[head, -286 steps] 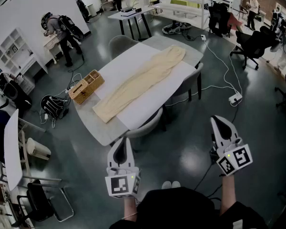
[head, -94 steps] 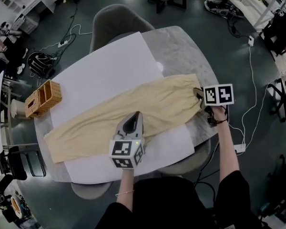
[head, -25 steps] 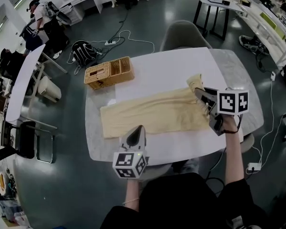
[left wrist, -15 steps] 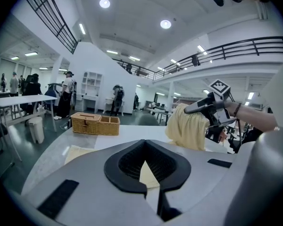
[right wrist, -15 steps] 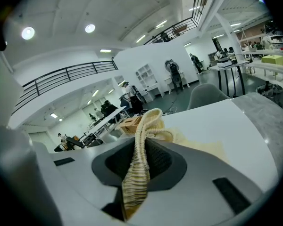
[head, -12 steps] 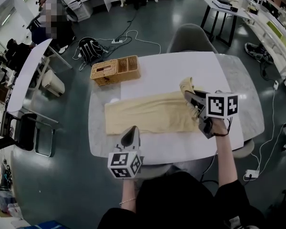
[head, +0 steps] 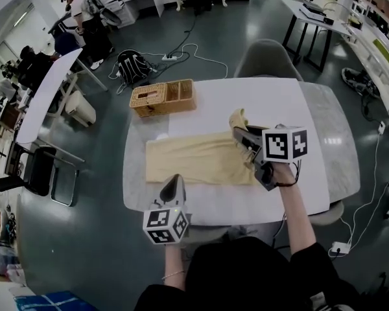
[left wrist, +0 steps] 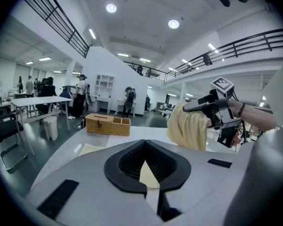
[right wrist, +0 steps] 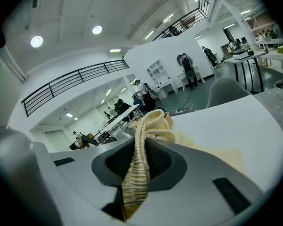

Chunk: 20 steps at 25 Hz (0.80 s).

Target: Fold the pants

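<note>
Cream pants (head: 188, 161) lie flat across the white sheet (head: 246, 96) on the table (head: 314, 173). My right gripper (head: 238, 133) is shut on the ribbed waistband (right wrist: 148, 126) and holds that end raised above the cloth, so it hangs in a bunch (left wrist: 191, 126). The right gripper (right wrist: 141, 142) is above the pants' right part. My left gripper (head: 173, 179) hovers at the pants' near edge by the table's front, jaws together. A sliver of cream shows between the left gripper's (left wrist: 145, 145) jaws; I cannot tell whether it touches cloth.
A wicker basket (head: 163, 98) stands at the table's far left corner. A grey chair (head: 269, 57) sits behind the table and a black chair (head: 42, 173) to the left. Cables run over the floor, and people stand by desks (head: 84, 11) at the far left.
My right gripper has carried the raised waistband leftward over the pants, so the flat part looks shorter. The left gripper has shifted only a little along the near edge.
</note>
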Each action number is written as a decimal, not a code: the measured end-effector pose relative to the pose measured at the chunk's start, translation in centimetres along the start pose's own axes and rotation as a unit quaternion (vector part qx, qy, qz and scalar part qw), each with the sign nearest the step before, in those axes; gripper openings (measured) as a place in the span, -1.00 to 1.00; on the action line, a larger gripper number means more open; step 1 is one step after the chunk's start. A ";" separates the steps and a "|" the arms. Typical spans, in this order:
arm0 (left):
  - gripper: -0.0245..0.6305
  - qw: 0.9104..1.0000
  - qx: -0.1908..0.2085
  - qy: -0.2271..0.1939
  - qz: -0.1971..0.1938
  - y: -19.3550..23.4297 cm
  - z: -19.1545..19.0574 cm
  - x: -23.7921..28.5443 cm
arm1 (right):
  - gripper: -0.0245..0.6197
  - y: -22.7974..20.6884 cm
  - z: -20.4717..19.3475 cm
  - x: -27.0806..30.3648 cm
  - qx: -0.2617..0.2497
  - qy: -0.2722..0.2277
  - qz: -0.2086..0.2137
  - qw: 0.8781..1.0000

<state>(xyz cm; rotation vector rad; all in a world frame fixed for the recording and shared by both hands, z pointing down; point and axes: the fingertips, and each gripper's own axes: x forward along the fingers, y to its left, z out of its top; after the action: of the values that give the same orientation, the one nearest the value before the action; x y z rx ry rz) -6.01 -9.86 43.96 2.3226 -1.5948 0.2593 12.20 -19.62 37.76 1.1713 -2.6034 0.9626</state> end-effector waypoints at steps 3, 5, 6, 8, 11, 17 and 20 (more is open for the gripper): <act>-0.90 1.000 0.002 -0.001 0.011 0.5 0.3 -0.5 | -0.71 1.2 0.3 1.0 -0.002 0.000 0.017 1.000; -0.90 1.000 0.002 -0.002 0.017 1.0 0.4 -0.8 | -0.71 1.6 0.5 1.6 0.000 -0.001 0.025 1.000; -0.90 1.000 0.002 -0.003 0.021 1.1 0.4 -0.9 | -0.71 1.8 0.6 1.9 0.000 -0.002 0.028 1.000; -0.90 1.000 0.001 -0.003 0.029 1.5 0.3 -1.1 | -0.71 2.1 0.5 2.3 0.001 -0.002 0.035 0.999; -0.90 0.999 -0.003 0.000 0.037 2.4 0.2 -1.5 | -0.71 2.9 0.6 3.3 0.002 -0.001 0.044 0.999; -0.90 0.999 -0.006 0.005 0.033 5.8 0.4 -2.2 | -0.71 5.4 1.1 6.6 0.002 -0.003 0.054 0.999; -0.90 1.000 -0.008 0.011 0.027 7.7 0.1 -2.4 | -0.71 6.4 0.8 8.3 0.003 -0.003 0.050 0.999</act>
<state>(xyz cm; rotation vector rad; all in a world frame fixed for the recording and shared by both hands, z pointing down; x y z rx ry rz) -14.08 -10.37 44.31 2.2594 -1.6455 0.2816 1.99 -22.14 36.95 1.0561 -2.6877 0.9877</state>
